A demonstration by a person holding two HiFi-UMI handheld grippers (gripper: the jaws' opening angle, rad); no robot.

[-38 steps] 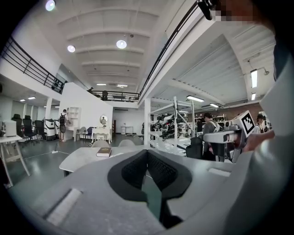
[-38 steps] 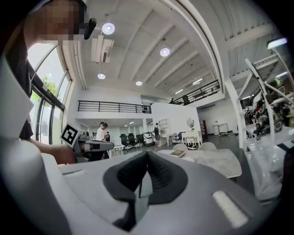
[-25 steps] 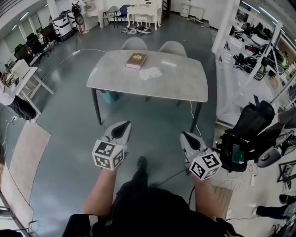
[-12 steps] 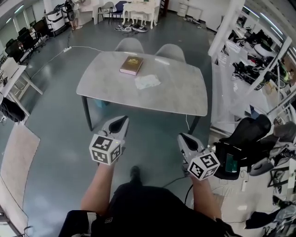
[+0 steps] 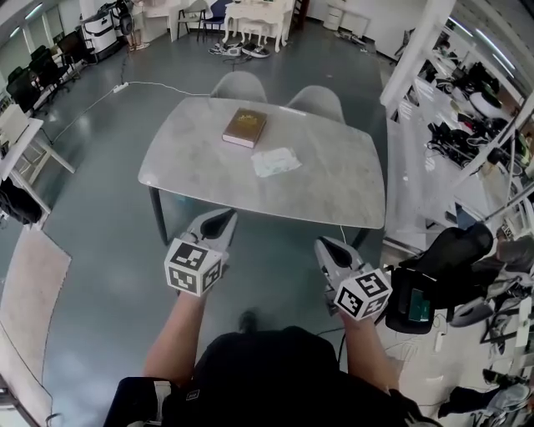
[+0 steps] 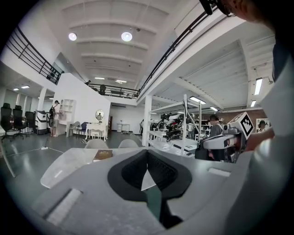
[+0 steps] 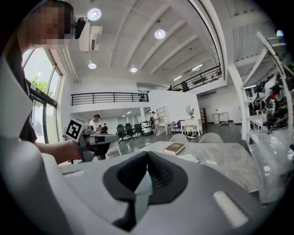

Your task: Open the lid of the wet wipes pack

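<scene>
The wet wipes pack [image 5: 275, 162] lies flat near the middle of a grey marble-look table [image 5: 334, 196], just right of and nearer than a brown book [image 5: 244, 128]. In the right gripper view the pack [image 7: 189, 158] shows pale beside the book [image 7: 174, 148]. My left gripper [image 5: 224, 220] and right gripper [image 5: 322, 246] are both shut and empty, held in the air short of the table's near edge, pointing toward it. The left gripper view shows the book [image 6: 103, 154] on the table; the pack is hidden behind the jaws there.
Two grey chairs [image 5: 275, 90] stand at the table's far side. A black office chair [image 5: 446, 267] and cluttered racks [image 5: 480, 108] crowd the right. A white desk [image 5: 17, 142] sits at the left, white furniture [image 5: 254, 15] at the back. A cable [image 5: 142, 86] runs over the floor.
Both grippers, still shut, have travelled forward with the person toward the table. The table's near edge now lies just ahead of the fingertips.
</scene>
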